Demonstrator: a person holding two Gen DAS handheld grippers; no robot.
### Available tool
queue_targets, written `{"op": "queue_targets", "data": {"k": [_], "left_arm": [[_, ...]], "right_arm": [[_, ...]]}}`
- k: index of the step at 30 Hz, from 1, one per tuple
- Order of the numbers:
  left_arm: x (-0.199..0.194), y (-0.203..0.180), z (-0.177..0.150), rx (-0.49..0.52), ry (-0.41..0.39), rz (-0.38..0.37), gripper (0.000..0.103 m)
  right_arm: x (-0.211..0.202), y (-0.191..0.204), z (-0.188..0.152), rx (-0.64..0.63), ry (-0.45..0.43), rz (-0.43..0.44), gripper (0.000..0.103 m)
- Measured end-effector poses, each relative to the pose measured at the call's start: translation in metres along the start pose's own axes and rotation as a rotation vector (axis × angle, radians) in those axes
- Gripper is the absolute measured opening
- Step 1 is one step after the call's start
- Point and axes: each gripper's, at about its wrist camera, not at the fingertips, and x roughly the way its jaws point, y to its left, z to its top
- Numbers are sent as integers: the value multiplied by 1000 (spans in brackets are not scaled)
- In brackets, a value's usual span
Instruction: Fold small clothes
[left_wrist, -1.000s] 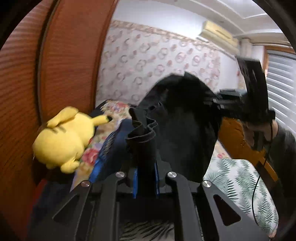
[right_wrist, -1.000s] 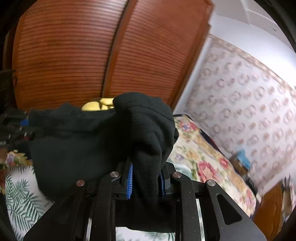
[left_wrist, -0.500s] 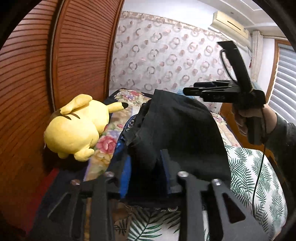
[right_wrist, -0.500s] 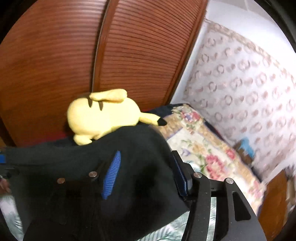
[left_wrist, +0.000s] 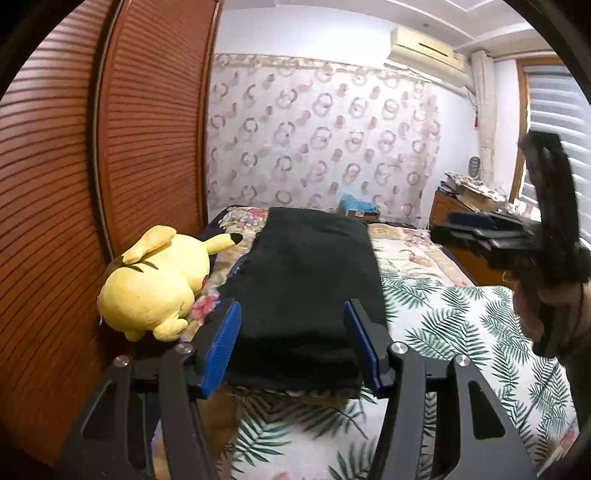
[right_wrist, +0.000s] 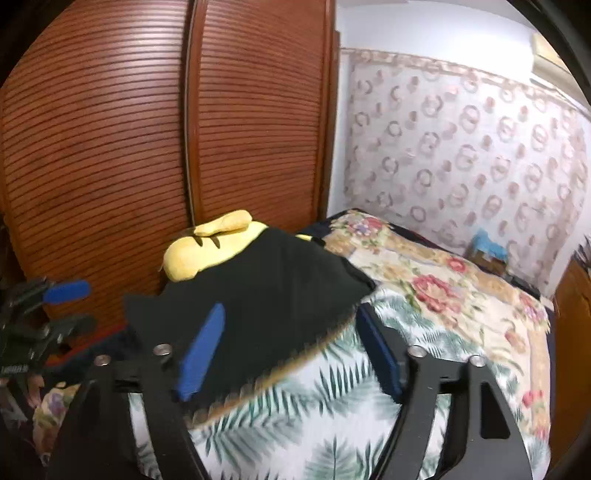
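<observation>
A black garment (left_wrist: 306, 280) lies folded flat on the bed, a dark rectangle reaching away from me. My left gripper (left_wrist: 291, 347) straddles its near edge; the jaws are opening and the blue pads stand clear of the cloth on both sides. In the right wrist view the same garment (right_wrist: 266, 295) lies to the left, one corner running under my right gripper (right_wrist: 291, 354), whose jaws are opening wide without pressing on it. The right gripper (left_wrist: 447, 226), held by a hand, hovers off to the right of the cloth. The left gripper (right_wrist: 77, 306) shows at the left edge.
A yellow plush toy (left_wrist: 155, 284) lies against the garment's left side, next to the louvred wooden wardrobe doors (left_wrist: 74, 184). The bed (left_wrist: 461, 332) carries a leaf-print sheet near me and a floral quilt (right_wrist: 443, 288) farther back. A wooden cabinet (left_wrist: 454, 206) stands at the right.
The black garment was held up by both grippers; now it lies flat on the bed. Both pairs of jaws have let go and widened, and the right gripper has swung away to the right.
</observation>
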Motion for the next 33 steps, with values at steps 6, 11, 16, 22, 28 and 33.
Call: {"op": "queue_targets", "data": {"k": [6,11,16,22,28,33], "left_arm": [[-16,-35,-4,27,-8,-72,57],[-22,-66,-8,56,-1,-81,57],[-25,-97,-8,88,9,-106,57],[-28,-126,-9,127,4,-91,57],[-32,-138,-8,124,-7,-93,57],[-31,-139,-6,121,-6,-85,57]], "right_arm": [[-63,-8,-46,98,-23,-102,83],[-110,-18,-82,177,-47,-176,83],[-160,-24,-113,231,-80,-279,83],[-198,-24,-133,277,-114,-378,83],[-213,-26,-140,302,-131,-403,83],[-218,-25,-142,306,-134,-418,83]]}}
